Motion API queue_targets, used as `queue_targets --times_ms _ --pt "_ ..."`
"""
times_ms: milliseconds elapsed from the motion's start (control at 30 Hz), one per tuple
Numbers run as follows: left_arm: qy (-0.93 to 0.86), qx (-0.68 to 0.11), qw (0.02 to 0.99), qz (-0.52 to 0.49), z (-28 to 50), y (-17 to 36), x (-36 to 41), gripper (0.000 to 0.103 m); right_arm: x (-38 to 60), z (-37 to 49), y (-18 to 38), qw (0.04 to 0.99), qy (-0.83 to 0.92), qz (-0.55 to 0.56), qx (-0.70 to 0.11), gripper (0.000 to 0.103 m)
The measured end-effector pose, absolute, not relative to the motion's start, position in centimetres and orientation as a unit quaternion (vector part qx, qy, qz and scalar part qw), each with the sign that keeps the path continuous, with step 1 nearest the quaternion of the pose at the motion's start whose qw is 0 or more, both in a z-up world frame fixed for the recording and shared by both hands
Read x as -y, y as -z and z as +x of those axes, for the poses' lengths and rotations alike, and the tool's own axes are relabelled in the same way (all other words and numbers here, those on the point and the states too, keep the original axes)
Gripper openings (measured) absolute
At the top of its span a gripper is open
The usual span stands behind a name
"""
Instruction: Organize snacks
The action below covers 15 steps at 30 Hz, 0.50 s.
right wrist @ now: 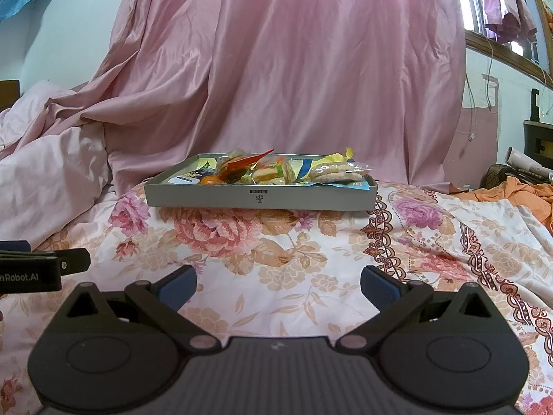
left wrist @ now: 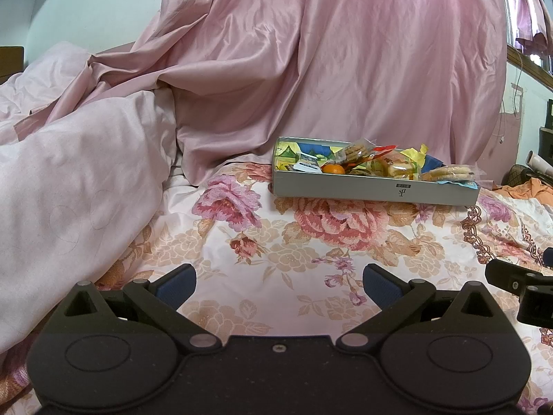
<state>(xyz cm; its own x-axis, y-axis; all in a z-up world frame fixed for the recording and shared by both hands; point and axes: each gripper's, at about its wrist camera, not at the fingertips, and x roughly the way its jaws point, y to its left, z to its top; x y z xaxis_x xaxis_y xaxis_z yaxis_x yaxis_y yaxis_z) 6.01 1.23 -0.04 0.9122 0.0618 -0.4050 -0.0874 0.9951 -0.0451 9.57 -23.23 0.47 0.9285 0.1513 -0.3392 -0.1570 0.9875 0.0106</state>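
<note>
Both the left claw [left wrist: 279, 285] and right claw [right wrist: 278, 285] gape apart, empty, over the bed [right wrist: 311, 276]; the snack-filled grey box [right wrist: 259, 199] sits at twelve o'clock

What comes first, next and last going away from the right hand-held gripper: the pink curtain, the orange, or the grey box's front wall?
In the right wrist view:
1. Grey box's front wall, straight ahead on the bed.
2. Orange, inside the box, left part.
3. Pink curtain, hanging behind.
</note>
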Motion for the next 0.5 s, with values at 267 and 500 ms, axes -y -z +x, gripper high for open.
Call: queue_targets --times_ms 267,500 --pt "-0.045 -0.207 0.977 -0.029 6.01 0.00 -1.16 0.102 23.21 9.60 -0.47 0.982 -0.078 -0.009 -0.172 0.103" --pt "-0.078 -0.232 0.969 -0.030 6.26 0.44 -1.39 0.102 23.04 9.48 -0.38 0.982 -0.080 -0.011 -0.173 0.103"
